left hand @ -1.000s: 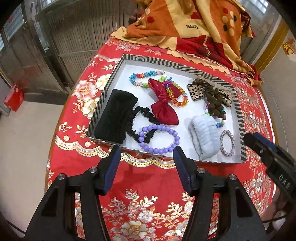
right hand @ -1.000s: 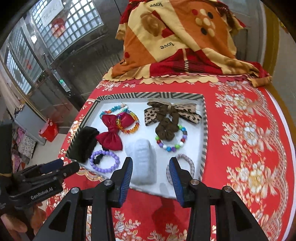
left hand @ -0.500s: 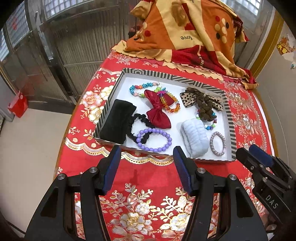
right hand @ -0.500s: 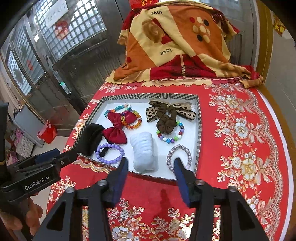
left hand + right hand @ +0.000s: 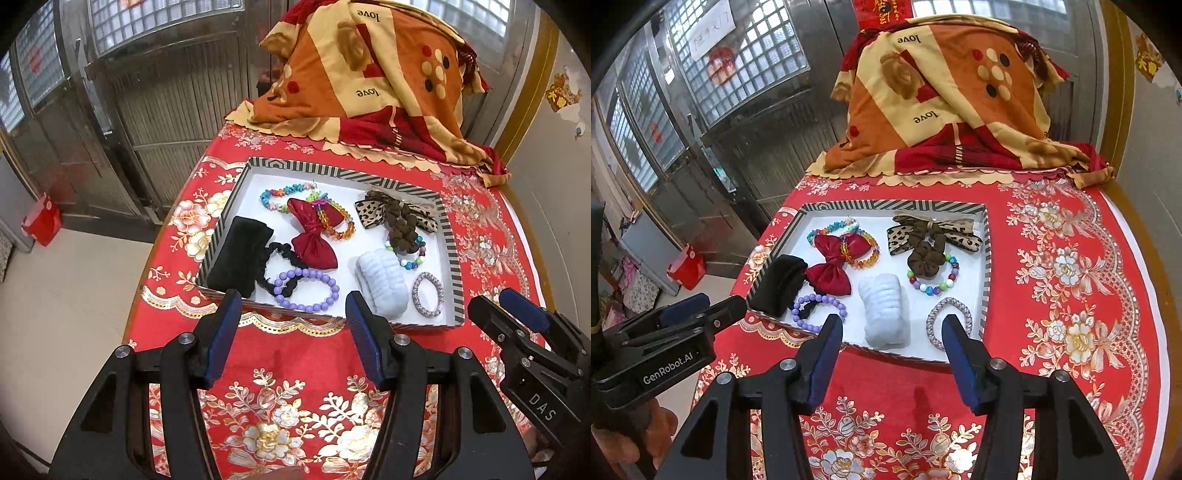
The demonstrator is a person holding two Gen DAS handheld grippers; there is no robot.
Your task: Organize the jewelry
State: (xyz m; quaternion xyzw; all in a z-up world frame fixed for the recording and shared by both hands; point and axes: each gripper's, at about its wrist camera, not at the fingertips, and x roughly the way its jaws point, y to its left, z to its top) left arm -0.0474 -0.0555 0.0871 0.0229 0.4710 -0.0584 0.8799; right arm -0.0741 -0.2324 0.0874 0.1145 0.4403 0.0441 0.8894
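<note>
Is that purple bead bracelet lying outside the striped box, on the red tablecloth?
No, the purple bead bracelet lies inside the striped box, on its white floor near the front edge.

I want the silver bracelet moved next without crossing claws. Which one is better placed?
Probably the right claw: open, empty, with the silver bracelet just ahead. The left claw faces the purple bracelet instead.

The left gripper (image 5: 701, 314) carries "GenRobot.AI" on its side, and the right gripper (image 5: 506, 306) carries "DAS". The orange blanket (image 5: 945, 99) shows "love" printed several times. A white paper sign (image 5: 713, 27) on the glass-block window bears handwriting, probably too blurred to read.
</note>
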